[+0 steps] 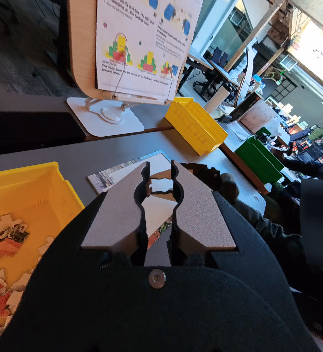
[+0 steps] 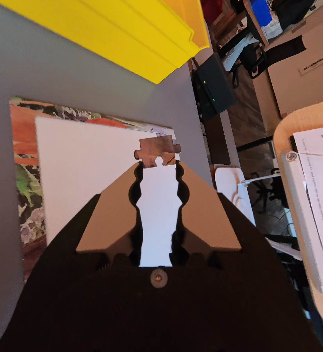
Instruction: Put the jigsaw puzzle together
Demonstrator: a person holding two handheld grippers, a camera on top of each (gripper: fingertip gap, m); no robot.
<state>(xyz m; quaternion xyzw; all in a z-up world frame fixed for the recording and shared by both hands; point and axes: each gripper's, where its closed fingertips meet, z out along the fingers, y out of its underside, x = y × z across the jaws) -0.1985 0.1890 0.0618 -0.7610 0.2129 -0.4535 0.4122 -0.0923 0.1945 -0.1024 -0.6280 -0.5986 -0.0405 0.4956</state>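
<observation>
The puzzle piece lies flat at the far right corner of the white puzzle board, just beyond the right gripper, whose parted, empty fingertips flank its near edge, long axis crosswise. The left gripper hovers over the board, released too.

Both wrist views close above the grey table — shared: white puzzle board.

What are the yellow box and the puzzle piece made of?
The yellow box looks like hard plastic: one even colour, smooth walls, moulded ridges. The puzzle piece on the white board looks like thin printed cardboard, flat with a cut knob and notches, though only its dark printed top shows.
</observation>
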